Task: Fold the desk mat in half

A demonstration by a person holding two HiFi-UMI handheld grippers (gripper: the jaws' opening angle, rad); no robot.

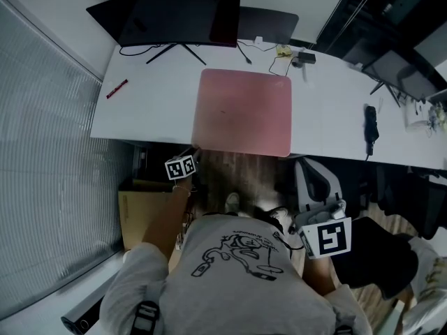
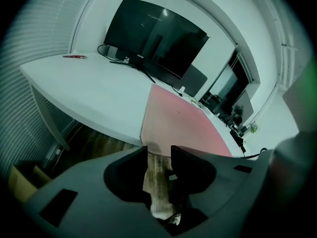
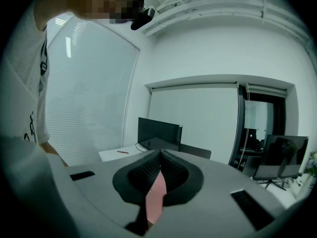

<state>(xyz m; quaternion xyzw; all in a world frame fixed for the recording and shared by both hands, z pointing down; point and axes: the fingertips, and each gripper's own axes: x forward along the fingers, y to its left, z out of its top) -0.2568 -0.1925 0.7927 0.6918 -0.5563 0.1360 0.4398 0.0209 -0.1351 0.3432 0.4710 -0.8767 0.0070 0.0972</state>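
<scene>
Desktop (image 1: pixel 154 114): mat (image 1: pixel 244 110) corner, seemingly at left gripper (image 2: pixel 159 150)

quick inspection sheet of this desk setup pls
surface: white desk
job's things: pink mat lies flat and unfolded, its near edge at the desk's front edge
clutter: red pen, yellow note, black device
grippers: left gripper jaws open at the mat's near left corner, gripping nothing; right gripper shut, held back from the desk
cables: loose cables by the monitor
surroundings: blinds, box, chair

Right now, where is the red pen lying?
In the head view, the red pen lies on the white desk, far left of the pink mat.
</scene>
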